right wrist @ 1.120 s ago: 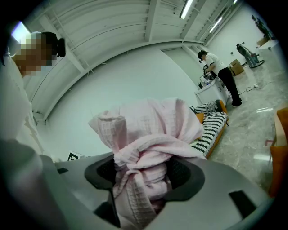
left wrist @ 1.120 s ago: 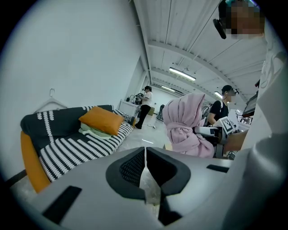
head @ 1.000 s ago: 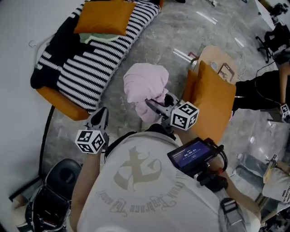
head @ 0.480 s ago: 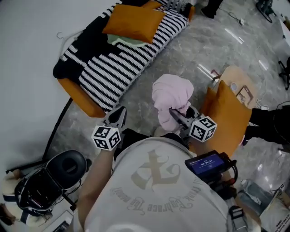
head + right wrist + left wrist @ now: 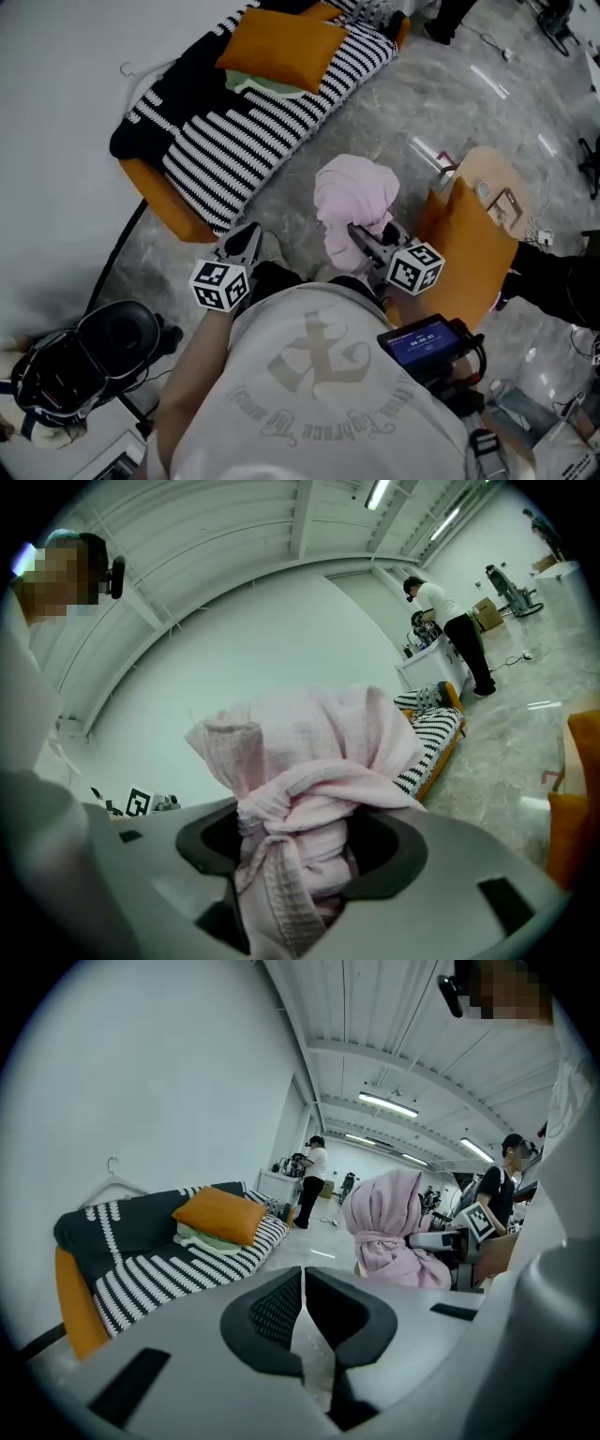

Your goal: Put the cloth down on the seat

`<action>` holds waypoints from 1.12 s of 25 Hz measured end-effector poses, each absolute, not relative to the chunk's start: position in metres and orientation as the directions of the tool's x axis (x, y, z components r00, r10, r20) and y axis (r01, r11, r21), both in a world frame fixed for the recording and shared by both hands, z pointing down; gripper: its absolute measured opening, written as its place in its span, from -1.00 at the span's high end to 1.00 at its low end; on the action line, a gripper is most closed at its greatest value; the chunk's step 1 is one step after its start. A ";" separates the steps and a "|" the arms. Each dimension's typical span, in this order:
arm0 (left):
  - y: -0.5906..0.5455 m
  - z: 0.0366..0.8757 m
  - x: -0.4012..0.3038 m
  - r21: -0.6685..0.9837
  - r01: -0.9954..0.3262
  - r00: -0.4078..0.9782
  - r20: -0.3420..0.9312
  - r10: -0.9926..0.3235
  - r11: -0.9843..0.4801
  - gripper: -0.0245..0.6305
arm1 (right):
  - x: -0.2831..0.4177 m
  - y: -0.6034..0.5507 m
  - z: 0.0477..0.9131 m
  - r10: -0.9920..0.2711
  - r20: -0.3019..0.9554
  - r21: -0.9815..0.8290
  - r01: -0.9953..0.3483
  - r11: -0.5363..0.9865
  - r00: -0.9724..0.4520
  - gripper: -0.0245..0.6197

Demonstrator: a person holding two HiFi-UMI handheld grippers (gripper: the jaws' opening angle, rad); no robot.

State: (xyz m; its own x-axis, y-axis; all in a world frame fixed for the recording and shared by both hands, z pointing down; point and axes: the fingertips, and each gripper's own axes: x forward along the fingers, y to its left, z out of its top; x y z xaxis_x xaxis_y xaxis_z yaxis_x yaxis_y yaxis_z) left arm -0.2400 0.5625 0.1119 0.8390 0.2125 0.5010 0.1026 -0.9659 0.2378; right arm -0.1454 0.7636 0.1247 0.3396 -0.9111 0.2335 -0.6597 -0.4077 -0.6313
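Note:
A bundled pink cloth (image 5: 354,199) hangs above the grey floor in front of me, with my right gripper (image 5: 362,240) shut on its knotted lower part. In the right gripper view the cloth (image 5: 302,761) fills the space between the jaws of the right gripper (image 5: 298,847). The seat is a low sofa (image 5: 234,141) under a black-and-white striped cover, up and to the left of the cloth. My left gripper (image 5: 246,242) is held near the sofa's near end, its jaws shut on nothing (image 5: 302,1283). The left gripper view shows the cloth (image 5: 392,1232) at its right.
An orange cushion (image 5: 279,45) lies on a folded pale green cloth (image 5: 249,86) on the sofa's far half. An orange chair (image 5: 473,246) stands just right of the cloth. A black round device (image 5: 105,349) sits on the floor at lower left. People stand far off (image 5: 313,1177).
The view has swung so the sofa sits further right and closer. The pink cloth stays in the right gripper and has moved with me towards the sofa. Both grippers keep their state.

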 end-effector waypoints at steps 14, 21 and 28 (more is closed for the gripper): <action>0.570 0.156 -0.173 0.261 0.137 0.826 0.503 0.256 -0.956 0.85 | -0.091 0.794 0.147 -0.869 0.294 -0.593 -0.638 -0.492 0.397 0.01; 0.544 0.156 -0.121 0.270 0.187 0.808 0.505 0.304 -0.945 0.85 | -0.045 0.757 0.138 -0.857 0.312 -0.571 -0.640 -0.515 0.411 0.01; 0.426 0.183 -0.087 0.370 0.202 0.780 0.499 0.378 -0.907 0.85 | -0.013 0.632 0.140 -0.808 0.417 -0.518 -0.622 -0.587 0.416 0.01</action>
